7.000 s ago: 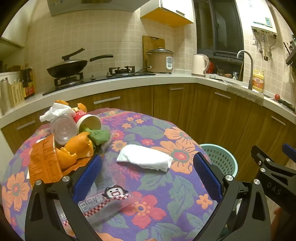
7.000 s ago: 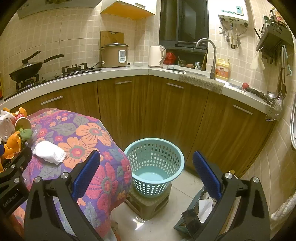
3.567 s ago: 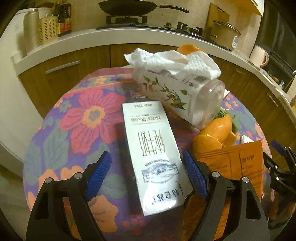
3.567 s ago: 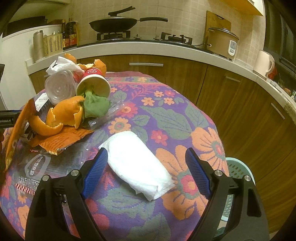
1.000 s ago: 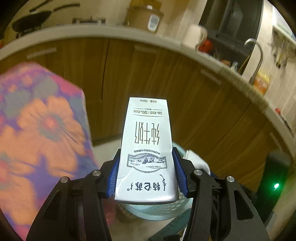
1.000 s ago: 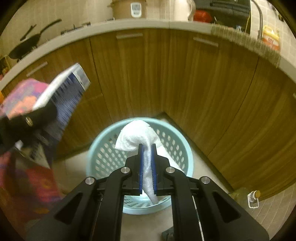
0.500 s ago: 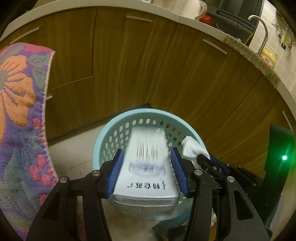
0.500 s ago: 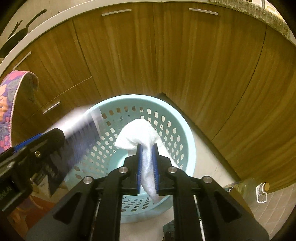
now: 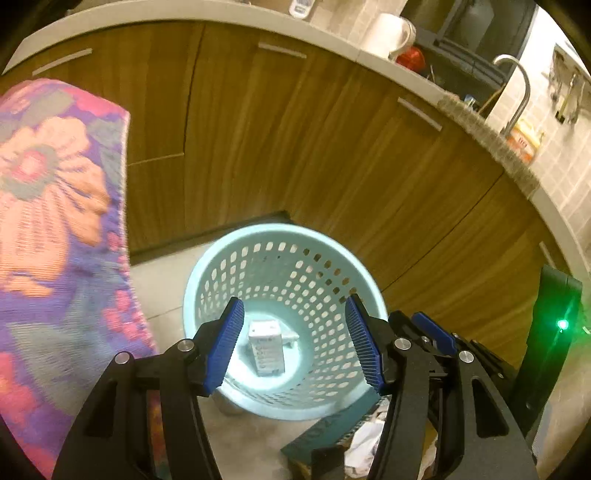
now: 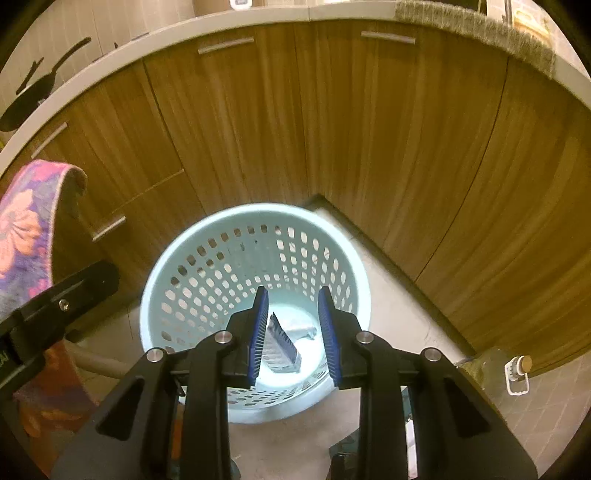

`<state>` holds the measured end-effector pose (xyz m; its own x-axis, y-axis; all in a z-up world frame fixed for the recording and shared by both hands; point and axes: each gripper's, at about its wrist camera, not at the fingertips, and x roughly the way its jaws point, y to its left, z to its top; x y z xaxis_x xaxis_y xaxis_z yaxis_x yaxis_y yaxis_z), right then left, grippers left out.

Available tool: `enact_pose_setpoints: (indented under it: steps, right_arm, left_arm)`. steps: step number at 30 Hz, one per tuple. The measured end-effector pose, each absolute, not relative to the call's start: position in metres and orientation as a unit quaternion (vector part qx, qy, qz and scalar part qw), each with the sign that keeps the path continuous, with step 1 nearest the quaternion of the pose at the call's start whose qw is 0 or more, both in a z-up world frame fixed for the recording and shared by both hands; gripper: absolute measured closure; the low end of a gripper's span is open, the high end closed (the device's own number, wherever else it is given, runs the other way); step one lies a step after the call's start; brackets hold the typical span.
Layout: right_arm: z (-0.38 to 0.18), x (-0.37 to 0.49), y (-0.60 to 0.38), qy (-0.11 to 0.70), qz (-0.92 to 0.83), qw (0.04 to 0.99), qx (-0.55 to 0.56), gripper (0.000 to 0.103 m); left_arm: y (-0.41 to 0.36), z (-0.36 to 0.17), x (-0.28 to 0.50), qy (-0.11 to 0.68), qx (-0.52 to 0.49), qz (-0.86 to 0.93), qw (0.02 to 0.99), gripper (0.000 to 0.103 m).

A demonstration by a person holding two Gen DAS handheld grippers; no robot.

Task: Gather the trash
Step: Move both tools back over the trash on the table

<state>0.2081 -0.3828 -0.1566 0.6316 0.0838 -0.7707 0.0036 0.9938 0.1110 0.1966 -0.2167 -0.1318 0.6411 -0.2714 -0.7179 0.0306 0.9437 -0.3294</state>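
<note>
Through the left wrist camera, looking down on a pale blue perforated basket (image 9: 284,254) standing on the floor at centre frame. At the bottom of the basket, a white carton (image 9: 266,347) standing roughly upright, with something small and white just beside it at 3 o'clock, too blurred to name. Left gripper (image 9: 295,343) held above the basket, blue-padded jaws wide apart and holding nothing, the carton seen in the gap between them. Flowered purple tablecloth (image 9: 48,206) draped at 9 o'clock. Wooden cabinet doors (image 9: 332,147) curving from 11 to 3 o'clock under a pale counter, with a white kettle (image 9: 384,35) at 1 o'clock. Right gripper (image 9: 430,326) poking in at 4 o'clock, partly hidden behind the left one.

Through the right wrist camera, the same basket (image 10: 255,229) at centre, seen from above. Right gripper (image 10: 291,328) over it, jaws parted by a moderate gap, nothing between the pads. Down inside, the carton (image 10: 279,349) leaning at a tilt, with white tissue (image 10: 304,330) lying beside it at 2 o'clock. Tablecloth (image 10: 22,229) at 9 o'clock, black body of the left gripper (image 10: 55,306) just below it. Cabinets (image 10: 369,129) across the upper half. Black frying pan (image 10: 33,96) on the counter at 10 o'clock.
</note>
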Motion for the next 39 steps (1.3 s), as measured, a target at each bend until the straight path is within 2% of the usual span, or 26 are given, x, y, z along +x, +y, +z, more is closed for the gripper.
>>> enact_pose_setpoints:
  steps: [7,9,11,13,26,39]
  right_arm:
    - [-0.102,0.188,-0.367,0.385,0.031,0.921,0.049,0.078]
    - [-0.085,0.183,-0.356,0.371,0.036,0.927,0.043,0.074]
    - [-0.065,0.177,-0.339,0.351,0.044,0.935,0.035,0.061]
    - [-0.049,0.172,-0.324,0.334,0.055,0.941,0.028,0.057]
    - [0.026,0.128,-0.186,0.272,0.158,0.949,0.002,0.057]
    - [0.015,0.068,-0.055,0.296,0.277,0.914,-0.023,0.057]
  left_arm:
    - [-0.199,-0.072,0.167,0.368,-0.167,-0.093,0.910,0.042]
    - [-0.189,-0.051,0.158,0.345,-0.165,-0.091,0.920,0.038]
    - [-0.174,-0.032,0.149,0.323,-0.164,-0.084,0.928,0.033]
    - [-0.161,-0.019,0.142,0.310,-0.160,-0.079,0.934,0.032]
    - [-0.044,0.046,0.091,0.251,-0.145,-0.016,0.957,0.029]
    - [0.092,0.075,0.015,0.232,-0.096,0.071,0.965,0.021]
